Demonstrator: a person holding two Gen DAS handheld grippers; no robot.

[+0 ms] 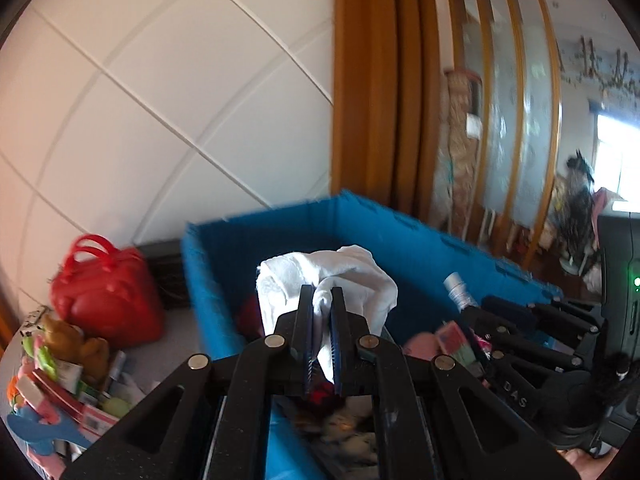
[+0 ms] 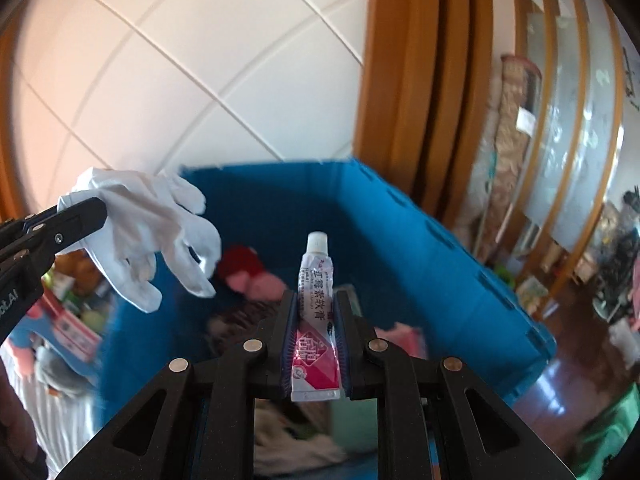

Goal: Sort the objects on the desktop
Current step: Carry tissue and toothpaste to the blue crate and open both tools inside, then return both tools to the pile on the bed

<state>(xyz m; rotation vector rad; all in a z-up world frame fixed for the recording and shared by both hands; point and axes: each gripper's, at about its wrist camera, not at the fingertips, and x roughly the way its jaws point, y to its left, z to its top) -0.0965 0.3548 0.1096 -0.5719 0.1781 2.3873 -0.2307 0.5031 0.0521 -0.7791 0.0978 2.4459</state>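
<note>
My left gripper (image 1: pixel 322 294) is shut on a white glove (image 1: pixel 352 276) and holds it above the blue bin (image 1: pixel 404 232). In the right wrist view the glove (image 2: pixel 156 236) hangs from the left gripper (image 2: pixel 86 210) over the bin's left side (image 2: pixel 132 344). My right gripper (image 2: pixel 316 300) is shut on a small white and pink ointment tube (image 2: pixel 316 320), cap pointing up, above the bin's middle. The tube's cap also shows in the left wrist view (image 1: pixel 458 286) beside the right gripper (image 1: pixel 532 320).
The bin holds a red and pink soft item (image 2: pixel 248 272) and other clutter. Left of the bin, a red handbag (image 1: pixel 104 292), a brown teddy bear (image 1: pixel 76 344) and several small packets (image 1: pixel 52 400) lie on the table. A white tiled wall (image 1: pixel 160 100) stands behind.
</note>
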